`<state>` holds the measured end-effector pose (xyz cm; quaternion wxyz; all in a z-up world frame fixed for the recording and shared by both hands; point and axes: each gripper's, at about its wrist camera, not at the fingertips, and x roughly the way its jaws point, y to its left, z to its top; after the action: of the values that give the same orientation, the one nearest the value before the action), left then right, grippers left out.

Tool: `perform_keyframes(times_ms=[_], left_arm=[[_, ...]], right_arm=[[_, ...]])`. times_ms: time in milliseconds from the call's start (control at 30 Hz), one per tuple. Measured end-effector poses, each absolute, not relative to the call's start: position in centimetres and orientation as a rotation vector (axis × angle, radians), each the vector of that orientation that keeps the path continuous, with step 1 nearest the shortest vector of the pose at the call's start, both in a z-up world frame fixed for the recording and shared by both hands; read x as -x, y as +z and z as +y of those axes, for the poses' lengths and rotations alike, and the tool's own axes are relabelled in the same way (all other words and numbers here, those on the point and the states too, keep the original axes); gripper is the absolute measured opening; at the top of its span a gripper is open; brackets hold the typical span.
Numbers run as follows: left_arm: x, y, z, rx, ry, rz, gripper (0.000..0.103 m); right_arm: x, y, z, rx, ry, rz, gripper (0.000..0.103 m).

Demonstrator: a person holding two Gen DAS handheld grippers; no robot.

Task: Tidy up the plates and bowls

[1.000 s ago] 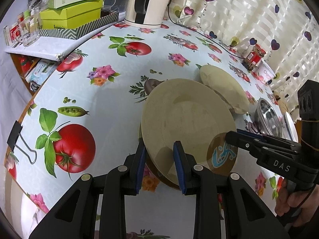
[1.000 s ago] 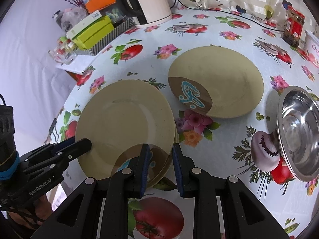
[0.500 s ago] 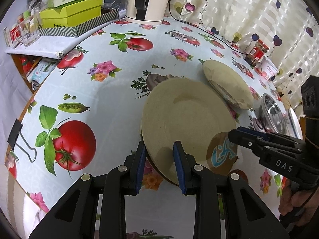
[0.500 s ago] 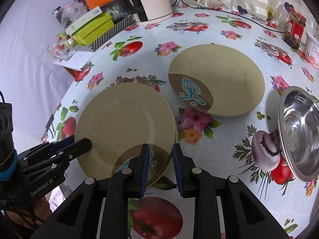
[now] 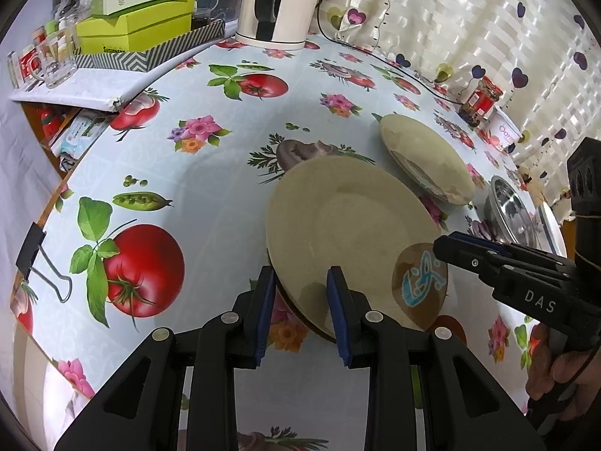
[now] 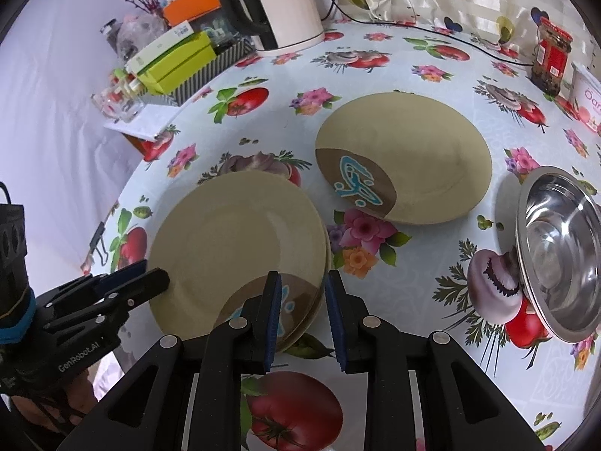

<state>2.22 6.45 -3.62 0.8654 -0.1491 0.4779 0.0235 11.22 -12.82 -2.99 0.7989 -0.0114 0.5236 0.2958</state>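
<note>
Both the left gripper and the right gripper keep their jaws clamped on the plate stack. It has drawn back off the mushroom print, so the single plate still awaits stacking.

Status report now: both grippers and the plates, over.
Left gripper and right gripper jaws straddle plate stack rim, grip unclear. Single plate apart. Path clear.

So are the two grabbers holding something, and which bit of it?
Both hold the stack of tan plates by its rim: the left gripper at one edge, the right gripper at the edge with the brown patch.
</note>
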Motion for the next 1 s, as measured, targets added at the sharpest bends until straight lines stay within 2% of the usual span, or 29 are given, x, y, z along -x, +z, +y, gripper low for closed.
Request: perform_keyframes(times_ms=[1000], left_arm=[[-2.92, -3.77, 7.44, 0.360, 0.044, 0.980, 0.029]], right_arm=[[-11.09, -3.02, -12.46, 0.030, 0.653, 1.115, 0.023]])
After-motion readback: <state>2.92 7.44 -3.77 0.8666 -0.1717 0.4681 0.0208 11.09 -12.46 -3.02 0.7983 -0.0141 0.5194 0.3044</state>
